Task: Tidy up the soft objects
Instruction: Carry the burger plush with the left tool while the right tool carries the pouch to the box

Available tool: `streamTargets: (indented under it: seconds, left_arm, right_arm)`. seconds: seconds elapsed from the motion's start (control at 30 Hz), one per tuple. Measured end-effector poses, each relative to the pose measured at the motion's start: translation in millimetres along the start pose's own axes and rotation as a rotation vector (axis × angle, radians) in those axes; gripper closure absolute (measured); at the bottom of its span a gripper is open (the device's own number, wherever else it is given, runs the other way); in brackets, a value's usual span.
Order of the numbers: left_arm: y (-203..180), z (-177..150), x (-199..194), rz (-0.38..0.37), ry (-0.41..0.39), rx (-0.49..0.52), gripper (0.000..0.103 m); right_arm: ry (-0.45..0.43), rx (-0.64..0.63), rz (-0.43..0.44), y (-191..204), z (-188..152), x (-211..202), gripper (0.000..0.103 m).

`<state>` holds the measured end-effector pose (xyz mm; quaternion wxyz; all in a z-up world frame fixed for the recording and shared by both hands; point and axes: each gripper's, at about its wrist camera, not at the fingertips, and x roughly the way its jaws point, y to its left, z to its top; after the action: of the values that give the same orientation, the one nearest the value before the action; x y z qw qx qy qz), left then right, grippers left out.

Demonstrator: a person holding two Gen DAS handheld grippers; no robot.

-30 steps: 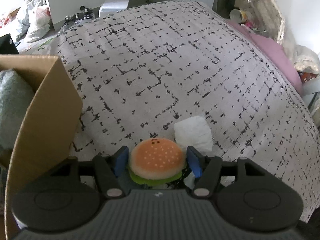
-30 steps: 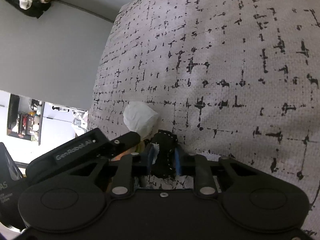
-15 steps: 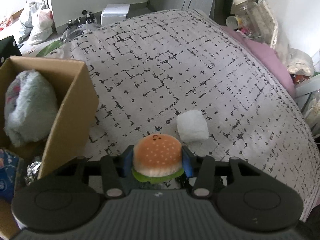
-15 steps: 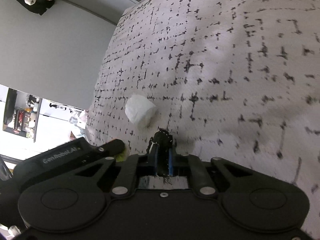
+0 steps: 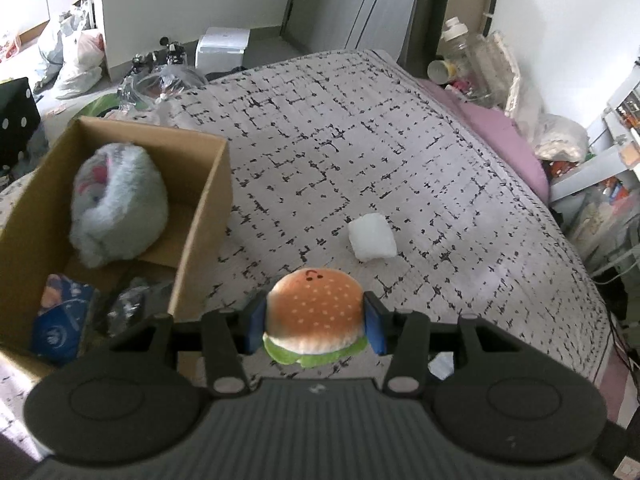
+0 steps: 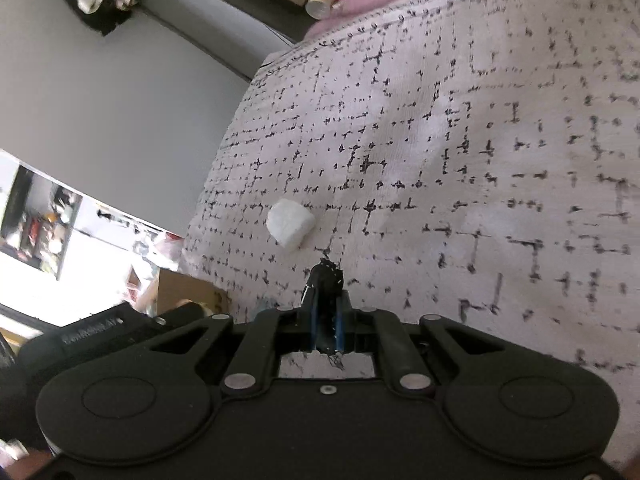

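My left gripper (image 5: 315,326) is shut on a plush burger (image 5: 314,316) with an orange bun and green lettuce, held above the bed's near edge. To its left stands an open cardboard box (image 5: 202,216) holding a grey fluffy plush (image 5: 116,208) and a blue item (image 5: 58,320). A white soft block (image 5: 372,236) lies on the patterned bedspread (image 5: 360,140) just beyond the burger. My right gripper (image 6: 326,312) is shut on a small black fabric piece with white stitching (image 6: 326,280), lifted off the bedspread (image 6: 480,160). The white block (image 6: 290,222) lies ahead to its left.
The box corner (image 6: 180,292) and the left gripper's body (image 6: 100,332) show at the right view's lower left. Bottles and bags (image 5: 480,60) crowd the bed's far right side. Bags and a white case (image 5: 222,46) lie on the floor beyond the bed.
Both grippers rose off the bedspread with their objects. The left closed on the burger and now looks into the box. The right pinched the black fabric tight and lifted it.
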<state>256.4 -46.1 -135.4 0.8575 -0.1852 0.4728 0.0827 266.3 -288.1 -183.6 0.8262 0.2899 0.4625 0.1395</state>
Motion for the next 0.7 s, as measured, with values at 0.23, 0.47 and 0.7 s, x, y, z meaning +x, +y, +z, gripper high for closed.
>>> streamTargets:
  seconds: [0.23,0.47,0.7]
  left_arm:
    - [19,-10,-28,-0.024,-0.024,0.001,0.054]
    - [39,-15,-50,-0.049,-0.049,-0.011,0.054]
    - [54,-15,-67,-0.072,-0.076,-0.017,0.054]
  right_arm:
    - [-0.045,-0.034,-0.029,12,-15,-23,0.095]
    - [-0.108,-0.028,-0.01,24,-22,-46,0.095]
    - [-0.147,-0.037,-0.04,39,-24,-59,0.095]
